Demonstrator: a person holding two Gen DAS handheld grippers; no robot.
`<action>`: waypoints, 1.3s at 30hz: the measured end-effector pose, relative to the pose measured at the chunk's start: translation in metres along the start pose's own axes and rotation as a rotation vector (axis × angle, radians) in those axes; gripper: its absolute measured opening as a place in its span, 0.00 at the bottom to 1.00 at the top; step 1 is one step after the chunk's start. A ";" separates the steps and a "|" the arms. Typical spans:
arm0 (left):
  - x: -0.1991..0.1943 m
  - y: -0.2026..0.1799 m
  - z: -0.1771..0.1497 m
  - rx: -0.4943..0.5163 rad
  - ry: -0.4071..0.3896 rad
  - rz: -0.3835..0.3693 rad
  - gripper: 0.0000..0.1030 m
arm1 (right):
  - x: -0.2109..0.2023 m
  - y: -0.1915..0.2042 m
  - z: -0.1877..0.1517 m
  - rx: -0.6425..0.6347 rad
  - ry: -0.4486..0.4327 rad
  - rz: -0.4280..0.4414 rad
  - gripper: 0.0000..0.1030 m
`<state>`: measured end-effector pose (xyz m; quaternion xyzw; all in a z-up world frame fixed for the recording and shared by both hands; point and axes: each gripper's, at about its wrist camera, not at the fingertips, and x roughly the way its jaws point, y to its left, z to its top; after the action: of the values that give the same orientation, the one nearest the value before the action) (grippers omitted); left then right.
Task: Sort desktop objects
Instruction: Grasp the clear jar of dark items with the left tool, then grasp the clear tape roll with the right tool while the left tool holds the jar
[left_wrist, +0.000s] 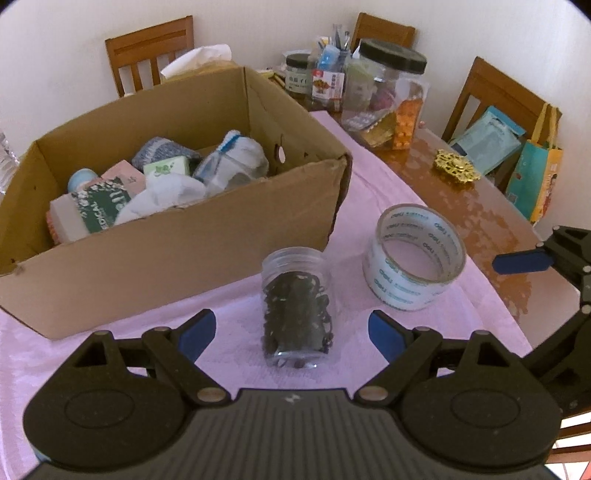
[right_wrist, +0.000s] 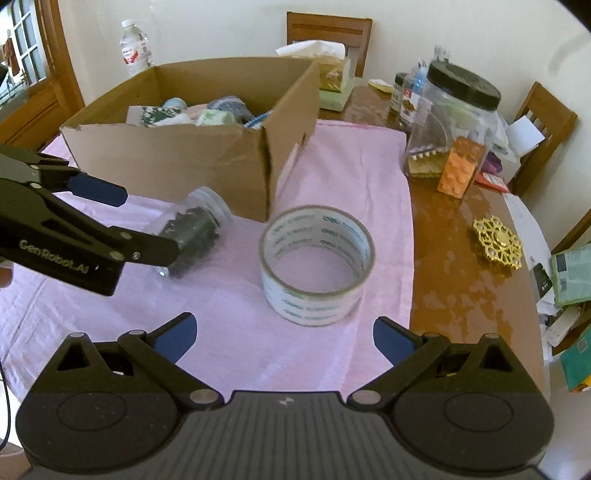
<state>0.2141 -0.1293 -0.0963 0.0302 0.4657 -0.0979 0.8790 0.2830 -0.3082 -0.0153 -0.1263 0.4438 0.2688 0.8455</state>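
Small clear jar (left_wrist: 297, 306), no lid, dark bits inside, lies on its side on the pink cloth (left_wrist: 236, 325), just in front of the cardboard box (left_wrist: 177, 258) near its right front corner. I judge this is my current target: the step in hand is the approach for a pick, nothing lifted yet.

My left gripper (left_wrist: 291, 330) sits over the jar's base end, jaws spread, blue pads either side of the jar with a gap on both sides. No contact that I can see. From the right wrist view the left gripper (right_wrist: 147, 221) looks close around the jar (right_wrist: 195, 232), but one finger hides the jar's near side, so touch can't be confirmed there.

Tape roll (right_wrist: 317, 266), clear packing tape, stands flat on the cloth just right of the jar, apart from it. My right gripper (right_wrist: 282, 338) is lined up on it, jaws spread wide, empty, short of the roll.

Next move as I read it: lower the left a little further, close across the jar's body, then lift and carry it over the box wall. The mouth is open, so I should keep it from tipping down or the contents may spill. The right gripper needs a wide span or a rim pinch for the tape.

The box already holds cloths and packets; there is room on top.
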 end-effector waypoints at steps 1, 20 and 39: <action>0.004 -0.001 0.001 -0.002 0.001 0.003 0.87 | 0.002 -0.003 0.000 0.001 0.004 0.003 1.00; 0.041 -0.005 0.009 -0.020 0.067 0.009 0.52 | 0.028 -0.028 0.014 -0.045 0.012 0.051 1.00; 0.037 -0.003 0.008 0.003 0.075 0.005 0.51 | 0.053 -0.019 0.036 -0.173 -0.019 0.055 0.93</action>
<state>0.2405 -0.1386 -0.1217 0.0365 0.4982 -0.0952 0.8611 0.3436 -0.2894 -0.0386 -0.1841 0.4142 0.3304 0.8279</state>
